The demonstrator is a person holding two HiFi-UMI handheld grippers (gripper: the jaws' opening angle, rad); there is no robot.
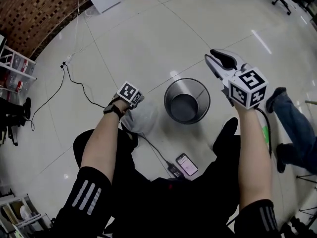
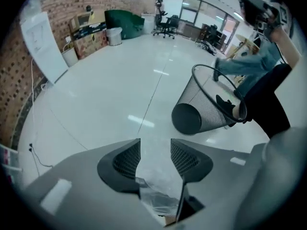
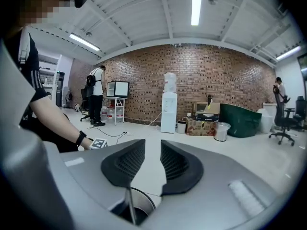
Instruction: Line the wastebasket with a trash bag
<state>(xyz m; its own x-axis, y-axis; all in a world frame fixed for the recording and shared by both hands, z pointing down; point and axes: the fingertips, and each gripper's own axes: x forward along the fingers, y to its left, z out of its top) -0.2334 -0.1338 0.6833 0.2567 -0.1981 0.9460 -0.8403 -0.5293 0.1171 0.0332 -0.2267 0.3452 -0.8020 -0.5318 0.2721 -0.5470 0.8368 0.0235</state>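
The left gripper (image 2: 155,142) points steeply down at the floor, its 2 jaws well apart. Crumpled clear film from the trash bag (image 1: 142,117) bunches low between them, though the pads do not look to press on it. The bag lies as a loose heap on the tiles just left of the wire-mesh wastebasket (image 1: 200,97), which stands upright and bare inside (no film over its rim). So the lining has not started. The bag has yet to be shaken open, dropped in and folded over the rim. The right gripper (image 3: 152,143) hovers above the basket's right side, jaws narrowly apart with nothing between them.

No brand or label can be read. The marker cubes (image 1: 247,87) carry only black-and-white patterns, and the lit phone (image 1: 186,164) screen is too small to read.
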